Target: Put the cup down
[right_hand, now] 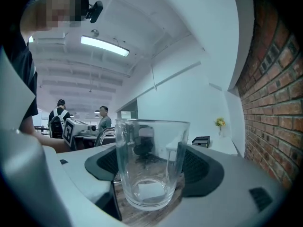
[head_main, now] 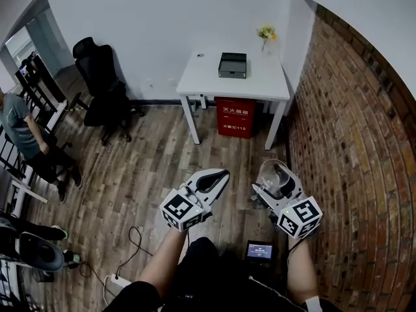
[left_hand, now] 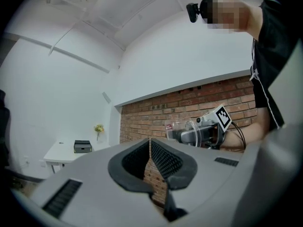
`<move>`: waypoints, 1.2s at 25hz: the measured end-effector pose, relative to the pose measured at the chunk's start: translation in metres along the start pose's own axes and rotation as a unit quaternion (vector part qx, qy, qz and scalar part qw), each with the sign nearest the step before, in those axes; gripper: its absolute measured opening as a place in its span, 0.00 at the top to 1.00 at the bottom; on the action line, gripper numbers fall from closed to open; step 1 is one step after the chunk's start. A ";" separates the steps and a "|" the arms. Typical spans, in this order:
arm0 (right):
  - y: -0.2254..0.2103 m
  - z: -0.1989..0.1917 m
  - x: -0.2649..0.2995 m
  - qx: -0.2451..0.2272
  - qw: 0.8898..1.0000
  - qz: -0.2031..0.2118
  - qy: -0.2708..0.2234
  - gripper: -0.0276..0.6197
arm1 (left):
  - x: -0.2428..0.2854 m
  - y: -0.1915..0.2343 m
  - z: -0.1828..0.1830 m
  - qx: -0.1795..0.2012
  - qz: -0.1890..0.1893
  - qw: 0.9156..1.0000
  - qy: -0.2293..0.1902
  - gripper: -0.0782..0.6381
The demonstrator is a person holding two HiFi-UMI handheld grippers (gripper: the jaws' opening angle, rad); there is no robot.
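One clear glass cup (right_hand: 150, 174) is gripped upright by the right tool (head_main: 273, 181) above the wooden floor (head_main: 156, 168), well apart from the white tabletop (head_main: 260, 83), likely its destination; the left tool (left_hand: 150, 157) is clenched, empty.

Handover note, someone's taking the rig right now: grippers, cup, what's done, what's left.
Left gripper: shut, empty, held beside the right one.
Right gripper: shut on the empty glass cup, which is upright and in the air over the wooden floor.
Done: cup is grasped.
Left: put it down; it rests on nothing yet. The nearest surface in view is the white table ahead, probably the spot. Mind the black box on it.
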State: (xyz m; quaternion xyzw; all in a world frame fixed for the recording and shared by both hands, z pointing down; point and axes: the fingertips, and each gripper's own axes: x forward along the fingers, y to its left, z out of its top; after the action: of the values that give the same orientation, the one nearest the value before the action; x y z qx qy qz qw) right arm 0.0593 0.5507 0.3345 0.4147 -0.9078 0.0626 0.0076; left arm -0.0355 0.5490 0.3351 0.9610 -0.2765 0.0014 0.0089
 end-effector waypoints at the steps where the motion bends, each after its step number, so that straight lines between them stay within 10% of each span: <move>1: -0.003 -0.001 0.001 0.003 1.000 0.001 0.000 0.38 | 0.002 0.002 -0.002 -0.001 0.001 1.000 0.001 0.89; 11: -0.042 -0.010 0.036 0.007 1.000 -0.008 0.006 0.38 | 0.033 0.049 -0.021 -0.007 -0.001 1.000 0.006 0.87; 30: -0.159 0.007 0.221 0.024 0.998 -0.057 0.009 0.38 | 0.116 0.265 -0.028 -0.018 -0.025 0.999 0.016 0.87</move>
State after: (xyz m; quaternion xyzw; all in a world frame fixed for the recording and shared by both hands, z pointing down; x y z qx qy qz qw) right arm 0.0338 0.2806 0.3590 0.4650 -0.8809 0.0879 0.0096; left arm -0.0781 0.2638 0.3688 0.9672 -0.2518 0.0113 0.0304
